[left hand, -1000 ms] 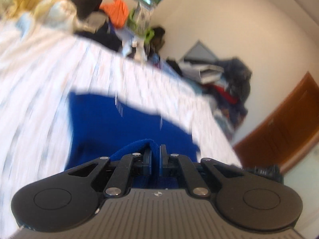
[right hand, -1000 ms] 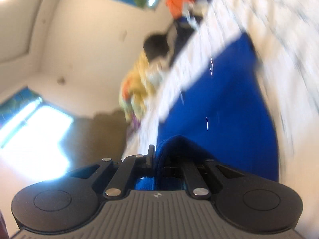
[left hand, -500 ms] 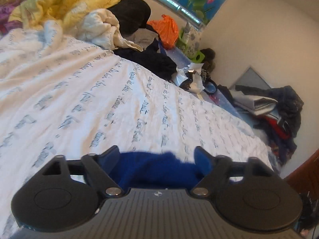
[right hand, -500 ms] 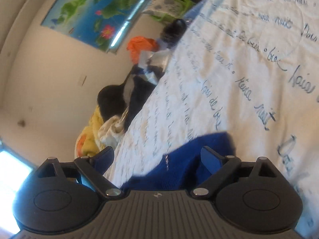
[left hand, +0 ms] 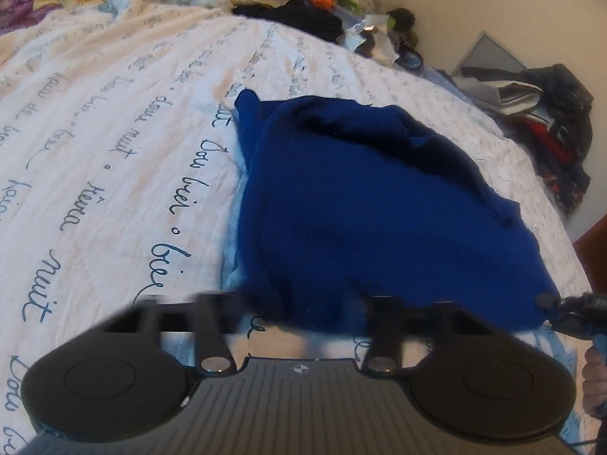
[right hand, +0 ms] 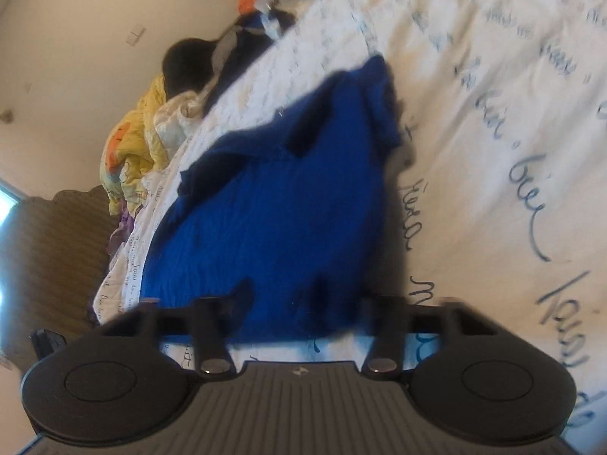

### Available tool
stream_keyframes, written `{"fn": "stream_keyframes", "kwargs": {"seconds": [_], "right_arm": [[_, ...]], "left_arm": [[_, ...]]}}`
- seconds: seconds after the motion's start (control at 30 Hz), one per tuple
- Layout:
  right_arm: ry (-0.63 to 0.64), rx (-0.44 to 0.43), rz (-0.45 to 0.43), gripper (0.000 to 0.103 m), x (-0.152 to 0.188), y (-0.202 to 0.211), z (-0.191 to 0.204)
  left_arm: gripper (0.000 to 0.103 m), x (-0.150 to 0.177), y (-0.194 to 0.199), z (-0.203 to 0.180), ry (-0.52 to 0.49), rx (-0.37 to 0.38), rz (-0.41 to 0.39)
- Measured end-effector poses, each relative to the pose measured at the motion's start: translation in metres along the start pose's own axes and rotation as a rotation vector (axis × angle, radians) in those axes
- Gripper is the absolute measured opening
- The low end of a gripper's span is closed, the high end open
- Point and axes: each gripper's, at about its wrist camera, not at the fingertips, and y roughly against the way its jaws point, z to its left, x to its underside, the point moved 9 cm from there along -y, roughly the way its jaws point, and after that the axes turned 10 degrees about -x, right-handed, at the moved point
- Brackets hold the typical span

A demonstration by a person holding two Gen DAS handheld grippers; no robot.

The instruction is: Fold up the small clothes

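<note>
Lying doubled over on the white script-printed bedspread (left hand: 114, 121), the deep-blue knitted garment (left hand: 364, 204) is judged partly folded and unsmoothed, both the left gripper (left hand: 303, 303) and right gripper (right hand: 299, 303) being spread apart and empty

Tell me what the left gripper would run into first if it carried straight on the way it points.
Most likely the blue garment: it lies on the bedspread directly ahead of the open left gripper, its near edge between the jaws. Depth is unclear, so it may skim just above.
</note>
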Motion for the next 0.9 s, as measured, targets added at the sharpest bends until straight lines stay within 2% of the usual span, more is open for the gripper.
{"fn": "stream_keyframes", "kwargs": {"seconds": [0.07,0.1,0.27,0.37,0.4,0.43,0.47,0.5,0.53,0.57,0.6,0.63,0.67,0.7,0.73,0.8,0.87,0.9], "right_arm": [[-0.003,-0.015,-0.001,0.010,-0.002,0.002,0.000],[0.005,-0.030,-0.014,0.009,0.000,0.007,0.003],[0.075,-0.122,-0.056,0.007,0.008,0.053,0.036],[0.064,-0.186,-0.032,0.007,0.030,0.079,0.048],[0.062,-0.170,-0.009,0.007,0.038,0.082,0.045],[0.052,-0.119,0.000,0.011,0.044,0.083,0.038],[0.044,-0.070,-0.007,0.014,0.048,0.085,0.029],[0.050,-0.040,-0.027,0.015,0.047,0.089,0.022],[0.077,0.005,-0.067,0.025,0.042,0.095,0.018],[0.122,0.081,-0.119,0.043,0.033,0.101,0.017],[0.191,0.142,-0.168,0.053,0.023,0.104,0.022],[0.284,0.159,-0.199,0.066,0.014,0.104,0.034],[0.428,0.173,-0.221,0.069,0.007,0.099,0.051],[0.590,0.208,-0.229,0.069,0.001,0.090,0.066],[0.741,0.247,-0.211,0.069,-0.004,0.074,0.079],[0.923,0.304,-0.131,0.067,-0.014,0.036,0.091],[1.004,0.302,-0.051,0.067,-0.022,0.002,0.093],[1.031,0.301,0.015,0.067,-0.024,-0.016,0.090]], "left_arm": [[0.010,-0.005,-0.002,0.003,0.035,0.010,0.035],[0.009,-0.006,0.002,0.004,0.034,0.004,0.028],[0.009,-0.008,0.070,-0.002,0.011,0.067,-0.068],[0.009,0.012,0.098,-0.001,-0.008,0.093,-0.055],[0.011,0.023,0.098,0.000,-0.033,0.085,-0.036],[0.016,0.032,0.095,0.004,-0.057,0.059,-0.017],[0.016,0.040,0.090,0.014,-0.061,0.019,-0.017],[0.017,0.043,0.088,0.026,-0.059,-0.030,-0.044],[0.026,0.041,0.087,0.035,-0.059,-0.089,-0.074],[0.034,0.033,0.091,0.042,-0.065,-0.149,-0.121],[0.040,0.021,0.096,0.042,-0.079,-0.184,-0.177],[0.056,0.007,0.101,0.037,-0.095,-0.203,-0.241],[0.074,-0.008,0.104,0.028,-0.124,-0.208,-0.305],[0.081,-0.023,0.104,0.016,-0.161,-0.215,-0.362],[0.084,-0.035,0.098,0.004,-0.195,-0.223,-0.400],[0.082,-0.060,0.075,-0.028,-0.258,-0.203,-0.416],[0.081,-0.081,0.039,-0.057,-0.326,-0.201,-0.398],[0.080,-0.089,0.019,-0.067,-0.352,-0.211,-0.371]]}}
